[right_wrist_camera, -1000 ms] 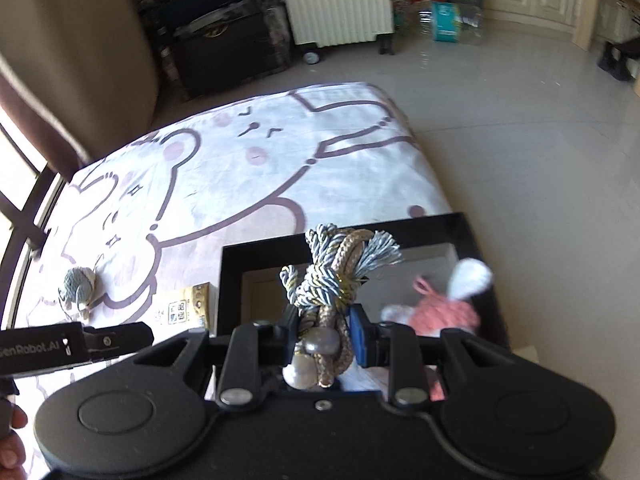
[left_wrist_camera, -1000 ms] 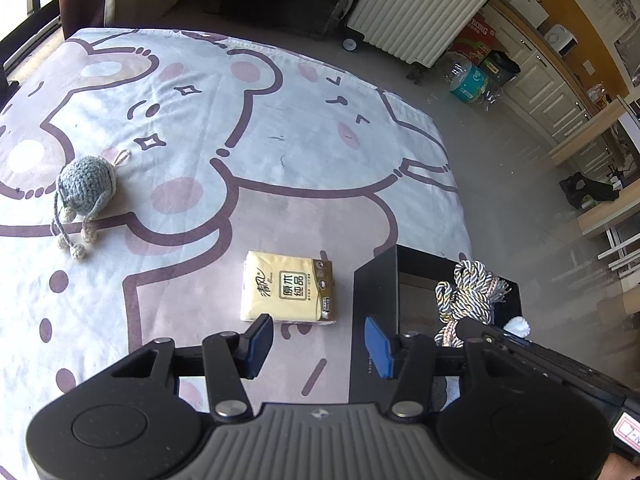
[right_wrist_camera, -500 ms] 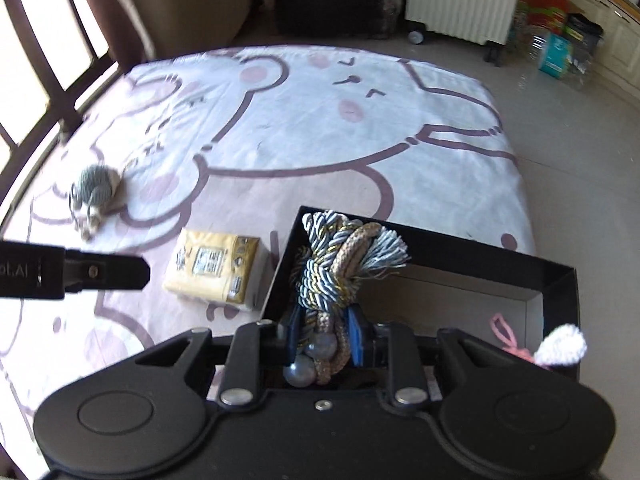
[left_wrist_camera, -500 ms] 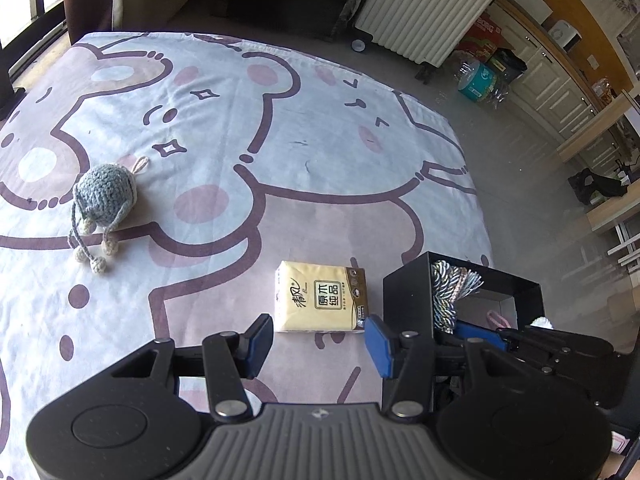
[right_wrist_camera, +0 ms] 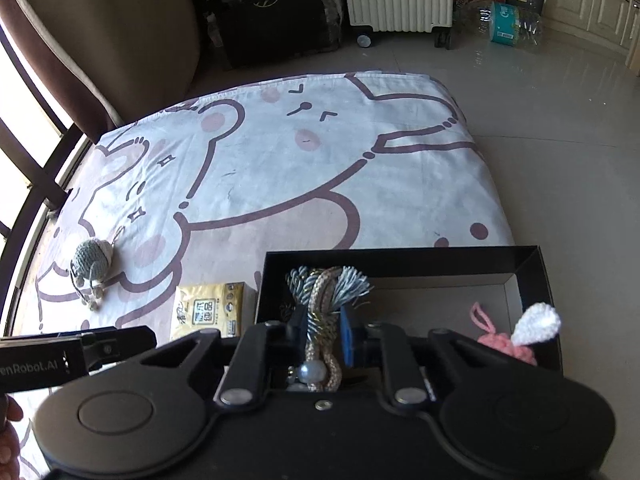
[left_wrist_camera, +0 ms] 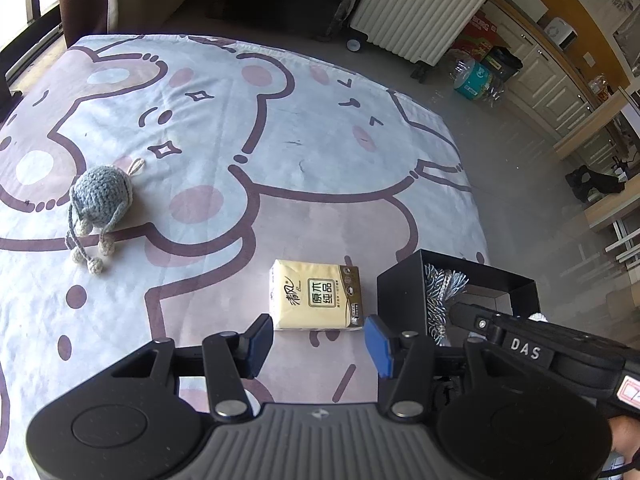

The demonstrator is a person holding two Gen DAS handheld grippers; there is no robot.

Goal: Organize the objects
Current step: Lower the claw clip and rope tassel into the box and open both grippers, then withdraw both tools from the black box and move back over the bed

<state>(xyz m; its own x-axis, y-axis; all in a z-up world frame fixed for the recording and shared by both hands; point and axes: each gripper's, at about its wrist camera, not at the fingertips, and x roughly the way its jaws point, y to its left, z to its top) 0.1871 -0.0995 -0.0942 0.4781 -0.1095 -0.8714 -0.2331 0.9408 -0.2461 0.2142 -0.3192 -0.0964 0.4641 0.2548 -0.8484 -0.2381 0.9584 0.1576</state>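
Rope tassel — braided blue, grey and gold cord with a bead — is pinched tight between my right gripper's blue pads, jaws drawn nearly together on it, frayed end poking up past the fingertips. I've got it over the left end of the black box, which sits at the near corner of the bear-print sheet. Inside the box at the right end: a pink knitted toy with a white ear. My left gripper hangs partly open with nothing between its pads, just above the sheet — the yellow tissue pack lies right ahead of it, beside the box's left wall. Grey crocheted toy sits well off to the left on the sheet, cords trailing.
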